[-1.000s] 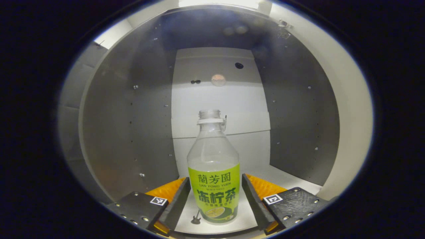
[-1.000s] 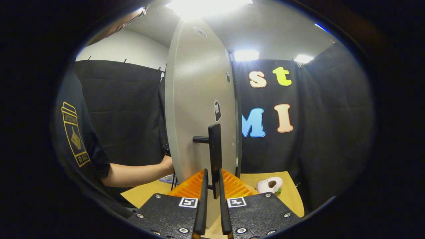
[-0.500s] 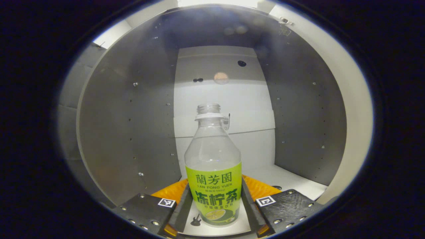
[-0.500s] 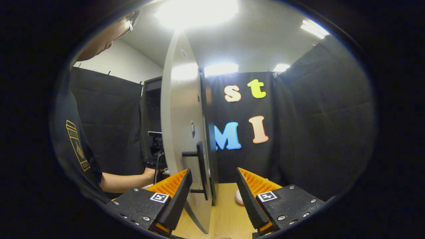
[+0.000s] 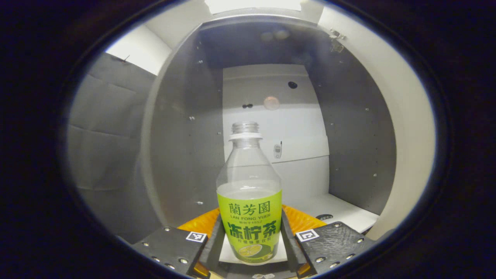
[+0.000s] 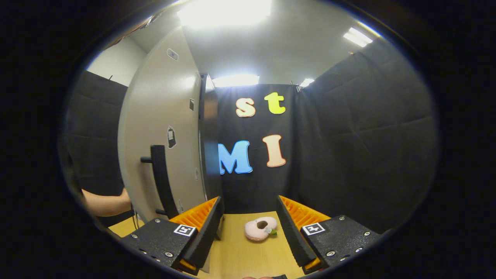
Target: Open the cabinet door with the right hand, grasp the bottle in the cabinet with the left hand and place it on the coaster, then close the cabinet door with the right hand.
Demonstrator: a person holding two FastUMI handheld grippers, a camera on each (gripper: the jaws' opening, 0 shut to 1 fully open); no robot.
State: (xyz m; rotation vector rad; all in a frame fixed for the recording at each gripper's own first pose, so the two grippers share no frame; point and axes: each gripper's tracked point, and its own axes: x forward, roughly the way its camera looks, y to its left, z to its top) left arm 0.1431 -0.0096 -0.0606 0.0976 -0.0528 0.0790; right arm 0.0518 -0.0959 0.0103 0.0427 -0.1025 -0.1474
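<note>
Clear plastic bottle with a green label (image 5: 249,201): upright, uncapped, at the open grey cabinet (image 5: 186,128) mouth, clamped between the left gripper (image 5: 250,242) fingers. Right gripper (image 6: 250,228): jaws spread, holding nothing, above the wooden table (image 6: 248,255). Pale cabinet door with a black bar handle (image 6: 161,182): swung open at its ten o'clock.

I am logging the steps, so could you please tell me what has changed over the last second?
The left gripper closed its jaws on the bottle, which had stood between them ungripped, and has begun drawing it back out of the cabinet. The right gripper let go of the door handle, opened and swung away over the table. The door stays open; the bottle stays upright.
</note>
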